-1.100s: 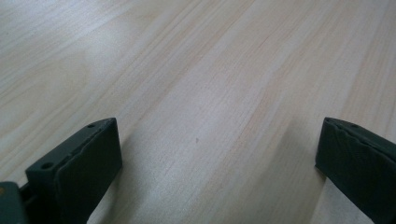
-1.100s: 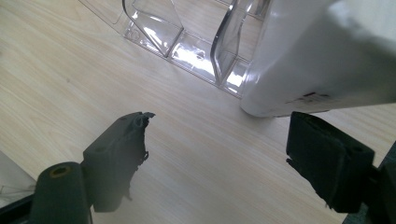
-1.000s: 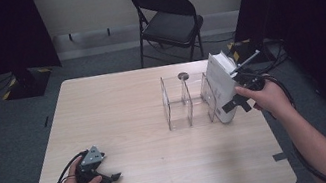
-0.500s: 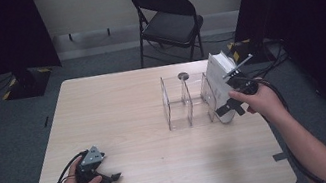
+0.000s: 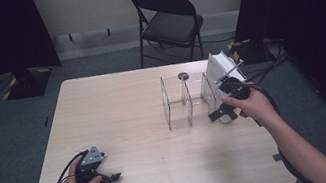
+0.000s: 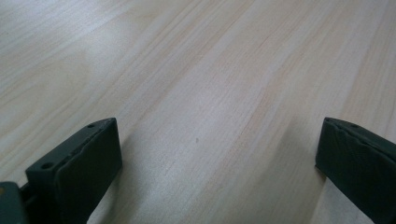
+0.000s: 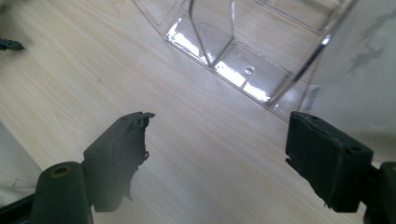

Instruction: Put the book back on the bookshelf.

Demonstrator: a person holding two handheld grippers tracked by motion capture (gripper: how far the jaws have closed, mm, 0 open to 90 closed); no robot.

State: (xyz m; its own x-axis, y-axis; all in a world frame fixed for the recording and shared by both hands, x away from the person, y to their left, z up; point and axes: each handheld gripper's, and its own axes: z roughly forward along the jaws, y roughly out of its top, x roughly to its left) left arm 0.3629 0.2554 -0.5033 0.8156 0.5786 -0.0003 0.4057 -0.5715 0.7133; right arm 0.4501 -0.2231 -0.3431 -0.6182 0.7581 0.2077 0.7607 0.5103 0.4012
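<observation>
Now R claw open beside clear organizer, L claw idle.

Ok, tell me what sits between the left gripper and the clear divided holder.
Nothing: in the high view, bare table separates the left gripper from the clear holder.

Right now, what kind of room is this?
Probably a recording or lab space: dark curtains hang around a lone wooden table, a folding chair stands behind it, and cables trail across grey carpet.
</observation>
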